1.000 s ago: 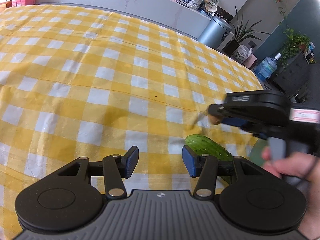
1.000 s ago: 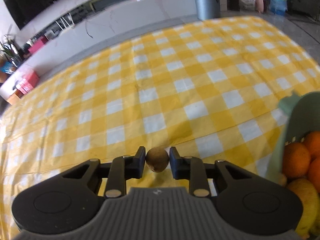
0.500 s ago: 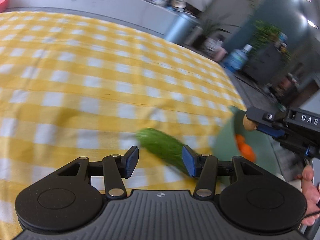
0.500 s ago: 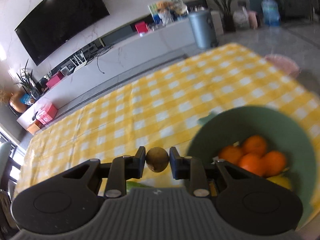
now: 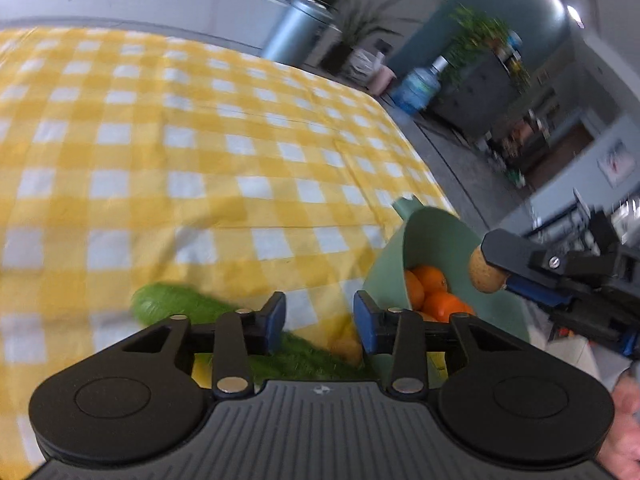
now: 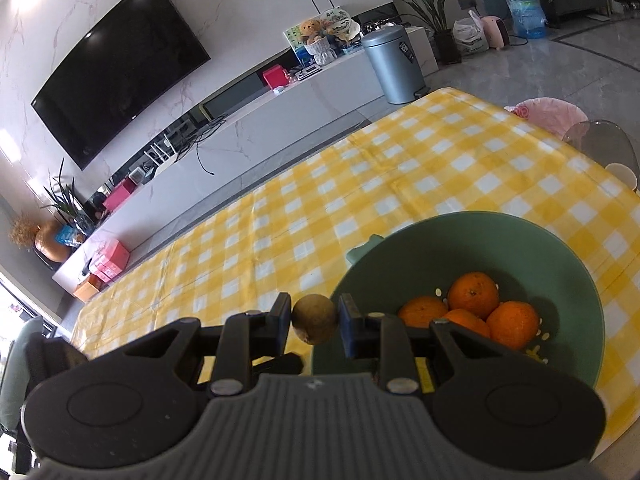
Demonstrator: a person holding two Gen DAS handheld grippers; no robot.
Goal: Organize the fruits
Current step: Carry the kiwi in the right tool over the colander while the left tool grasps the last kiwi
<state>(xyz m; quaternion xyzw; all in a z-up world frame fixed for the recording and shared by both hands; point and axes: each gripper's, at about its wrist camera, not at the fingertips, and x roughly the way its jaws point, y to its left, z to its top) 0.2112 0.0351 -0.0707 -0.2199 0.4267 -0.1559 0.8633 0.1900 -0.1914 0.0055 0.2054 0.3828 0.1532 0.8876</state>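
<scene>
— Grippers first: what was each of yours doing?

— My right gripper (image 6: 315, 321) was clamped on a small brown round fruit (image 6: 314, 319), held above the near rim of the green bowl (image 6: 576, 276). My left gripper (image 5: 320, 317) had its jaws closing with nothing pressed between them.

— And the cucumber?

— It (image 5: 176, 304) lay on the yellow checked tablecloth (image 5: 200, 184), passing under my left gripper's fingers. Its long axis ran slantwise, one rounded end pointing away to the left, the other toward the bowl's foot.

— What sat in the bowl?

— Four oranges (image 6: 474, 290), bunched together, touching.
</scene>
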